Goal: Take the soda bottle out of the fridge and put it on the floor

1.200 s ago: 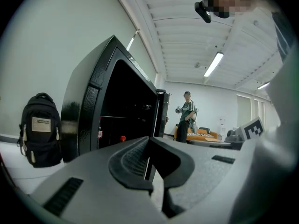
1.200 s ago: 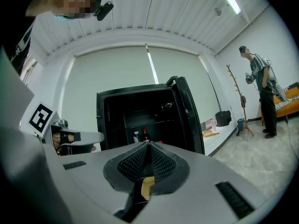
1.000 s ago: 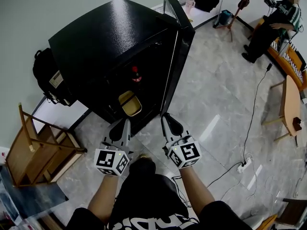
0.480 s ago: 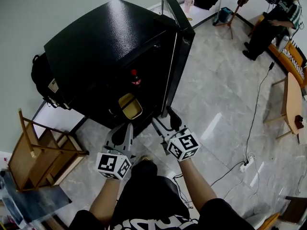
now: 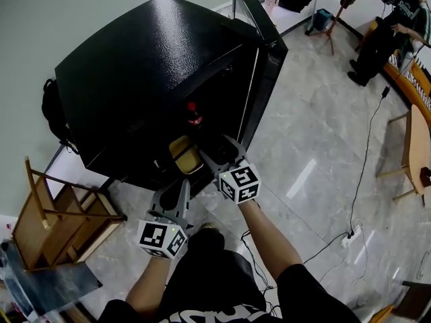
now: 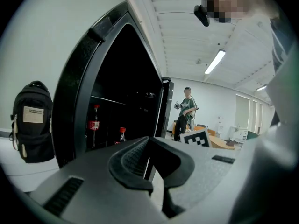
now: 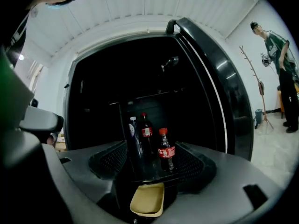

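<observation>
Reaching toward the dark mouth of the black fridge, the right tool is held level, and its jaws have just been opened wide, with nothing pressed between them. Framed in that gap in the right gripper view, the small soda bottle with red cap and red label is seen upright on a shelf inside, untouched. A taller red-labelled bottle and a blue-labelled bottle are stood just beside it at its left. A yellow tub is seen lower down, in front of the shelf. The fridge door is swung open at the right. The left tool is held outside the fridge, lower in the head view, its jaws brought together on nothing. A black backpack is seen beside the fridge's left side, by the wall.
</observation>
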`<state>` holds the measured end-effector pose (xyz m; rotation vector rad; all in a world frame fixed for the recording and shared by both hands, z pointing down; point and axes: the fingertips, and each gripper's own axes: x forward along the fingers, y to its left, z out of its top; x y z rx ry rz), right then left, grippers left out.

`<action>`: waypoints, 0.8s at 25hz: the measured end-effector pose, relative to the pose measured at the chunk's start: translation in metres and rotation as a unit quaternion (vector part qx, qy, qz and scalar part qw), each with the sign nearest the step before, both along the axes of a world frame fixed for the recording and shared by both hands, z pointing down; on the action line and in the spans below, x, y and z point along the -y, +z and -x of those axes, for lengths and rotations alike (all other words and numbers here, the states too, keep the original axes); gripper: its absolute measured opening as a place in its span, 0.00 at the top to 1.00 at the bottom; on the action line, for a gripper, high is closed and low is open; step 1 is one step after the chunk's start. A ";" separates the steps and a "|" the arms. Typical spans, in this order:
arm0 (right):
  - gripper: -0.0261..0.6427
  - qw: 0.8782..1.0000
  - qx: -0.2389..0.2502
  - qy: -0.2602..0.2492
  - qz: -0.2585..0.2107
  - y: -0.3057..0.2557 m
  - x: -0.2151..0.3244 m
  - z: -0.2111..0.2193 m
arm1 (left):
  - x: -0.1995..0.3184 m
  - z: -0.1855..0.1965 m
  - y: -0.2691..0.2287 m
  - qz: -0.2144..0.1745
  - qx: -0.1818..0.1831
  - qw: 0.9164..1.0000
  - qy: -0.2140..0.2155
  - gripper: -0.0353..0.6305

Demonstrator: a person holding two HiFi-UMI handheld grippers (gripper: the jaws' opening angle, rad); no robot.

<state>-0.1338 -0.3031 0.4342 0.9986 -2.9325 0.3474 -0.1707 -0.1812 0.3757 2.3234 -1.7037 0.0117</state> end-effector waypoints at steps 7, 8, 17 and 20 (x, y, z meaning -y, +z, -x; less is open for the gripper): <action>0.48 1.000 -0.027 -0.007 0.001 0.040 0.054 0.043 | 0.014 0.002 0.023 0.022 -0.012 1.000 0.005 0.94; 0.48 1.000 -0.030 -0.006 0.000 0.044 0.063 0.048 | 0.016 0.002 0.025 0.025 -0.012 1.000 0.007 0.94; 0.47 0.999 -0.037 -0.010 0.014 0.080 0.116 0.081 | 0.028 0.010 0.048 0.046 -0.020 0.999 0.003 0.94; 0.47 0.999 -0.047 -0.017 0.015 0.092 0.123 0.090 | 0.030 0.014 0.053 0.049 -0.021 0.999 -0.004 0.94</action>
